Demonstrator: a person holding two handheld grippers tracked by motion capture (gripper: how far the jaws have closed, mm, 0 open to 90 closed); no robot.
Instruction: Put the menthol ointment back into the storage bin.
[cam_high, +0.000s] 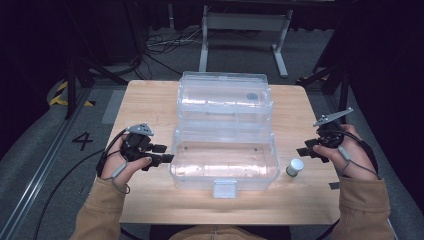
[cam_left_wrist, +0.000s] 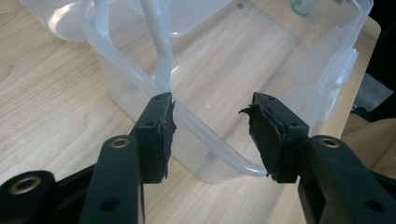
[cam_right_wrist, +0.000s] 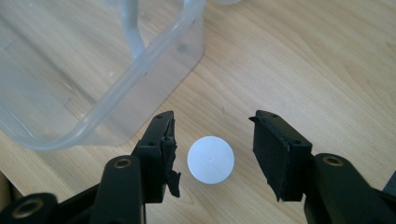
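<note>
- Left tongs (cam_left_wrist: 212, 135) are released, their jaws spread on either side of the near corner rim of the clear plastic box (cam_high: 223, 165), not pressing it
- Right tongs (cam_right_wrist: 215, 149) are released, jaws flanking the small white-capped bottle (cam_right_wrist: 210, 159) without touching it
- The bottle stands upright on the tabletop (cam_high: 150, 100), just beside the box's right end
</note>
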